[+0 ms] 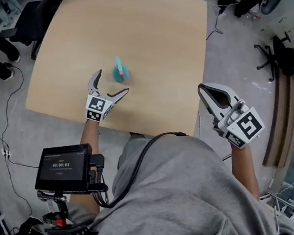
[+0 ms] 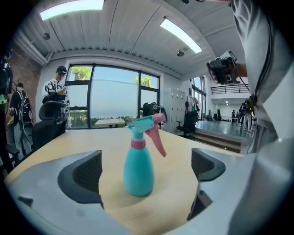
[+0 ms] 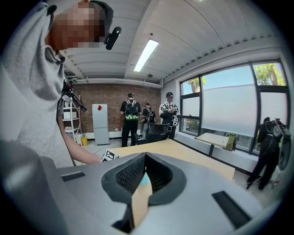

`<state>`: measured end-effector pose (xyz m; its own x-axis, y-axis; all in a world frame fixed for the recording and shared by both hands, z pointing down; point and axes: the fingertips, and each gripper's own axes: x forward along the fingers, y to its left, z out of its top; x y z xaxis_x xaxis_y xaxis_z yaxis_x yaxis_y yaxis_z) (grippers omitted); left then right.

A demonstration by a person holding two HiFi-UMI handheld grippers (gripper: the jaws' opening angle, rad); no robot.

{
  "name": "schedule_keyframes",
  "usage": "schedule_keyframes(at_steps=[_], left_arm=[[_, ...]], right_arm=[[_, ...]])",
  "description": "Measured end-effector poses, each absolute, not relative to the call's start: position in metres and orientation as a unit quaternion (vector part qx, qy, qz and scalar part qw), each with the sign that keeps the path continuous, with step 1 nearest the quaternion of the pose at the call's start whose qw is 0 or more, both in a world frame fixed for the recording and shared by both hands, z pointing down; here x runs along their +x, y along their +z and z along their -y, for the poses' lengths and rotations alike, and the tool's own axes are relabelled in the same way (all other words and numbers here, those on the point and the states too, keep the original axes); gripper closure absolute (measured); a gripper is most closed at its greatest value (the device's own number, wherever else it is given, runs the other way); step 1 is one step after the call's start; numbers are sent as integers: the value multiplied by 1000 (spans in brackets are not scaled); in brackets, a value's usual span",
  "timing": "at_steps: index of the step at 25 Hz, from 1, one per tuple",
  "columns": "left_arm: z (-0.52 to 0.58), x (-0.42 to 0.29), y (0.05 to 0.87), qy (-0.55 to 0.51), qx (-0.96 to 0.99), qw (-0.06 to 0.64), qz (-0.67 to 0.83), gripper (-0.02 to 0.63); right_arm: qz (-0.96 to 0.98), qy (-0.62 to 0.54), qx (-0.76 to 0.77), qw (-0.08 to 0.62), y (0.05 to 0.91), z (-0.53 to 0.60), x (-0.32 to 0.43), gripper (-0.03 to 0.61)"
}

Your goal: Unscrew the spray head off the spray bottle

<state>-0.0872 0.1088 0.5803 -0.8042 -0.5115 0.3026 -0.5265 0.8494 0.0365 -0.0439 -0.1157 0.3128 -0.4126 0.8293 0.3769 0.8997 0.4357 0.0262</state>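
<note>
The spray bottle [image 1: 120,73] stands upright on the pale wooden worktop [image 1: 138,22], a little left of the middle of the head view and not far from the worktop's lower edge. It has a teal body, a pink collar at the neck and a teal spray head [image 2: 147,125] with a pink trigger that slopes down toward the right of the left gripper view. The left gripper [image 1: 113,82] reaches in from the lower left of the head view. Its fingers [image 2: 85,176] are spread wide apart, one on each side of the bottle. In the left gripper view the bottle sits between them, slightly nearer the left one, with bare worktop showing on both sides, so neither ribbed pad touches it. The right gripper [image 1: 203,90] is at the lower right of the head view, past the worktop's right-hand edge and over the grey floor [image 1: 232,63], well apart from the bottle. Its fingers [image 3: 133,172] are pressed together with nothing between them. In the right gripper view only a small sliver of teal shows in the notch just above the closed tips, with the worktop stretching away beyond them.
</note>
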Motion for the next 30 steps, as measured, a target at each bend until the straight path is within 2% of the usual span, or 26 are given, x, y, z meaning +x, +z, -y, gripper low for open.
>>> schedule_keyframes(at_steps=[8, 20, 21, 22, 23, 30], left_arm=[[-67, -178, 664, 43, 321, 190, 927, 37], [-60, -182, 656, 26, 288, 178, 941, 40], [-62, -182, 653, 25, 280, 175, 944, 58], [-64, -182, 651, 21, 272, 175, 946, 191], [-66, -182, 648, 13, 264, 175, 948, 232], [-51, -176, 612, -21, 293, 170, 941, 238]], right_arm=[[846, -121, -487, 182, 339, 135, -108, 574], [850, -116, -472, 204, 333, 144, -101, 574], [849, -116, -472, 206, 333, 145, -102, 574], [849, -115, -472, 207, 334, 145, -102, 574], [849, -115, -471, 209, 335, 145, -102, 574], [843, -101, -483, 213, 342, 138, -113, 574]])
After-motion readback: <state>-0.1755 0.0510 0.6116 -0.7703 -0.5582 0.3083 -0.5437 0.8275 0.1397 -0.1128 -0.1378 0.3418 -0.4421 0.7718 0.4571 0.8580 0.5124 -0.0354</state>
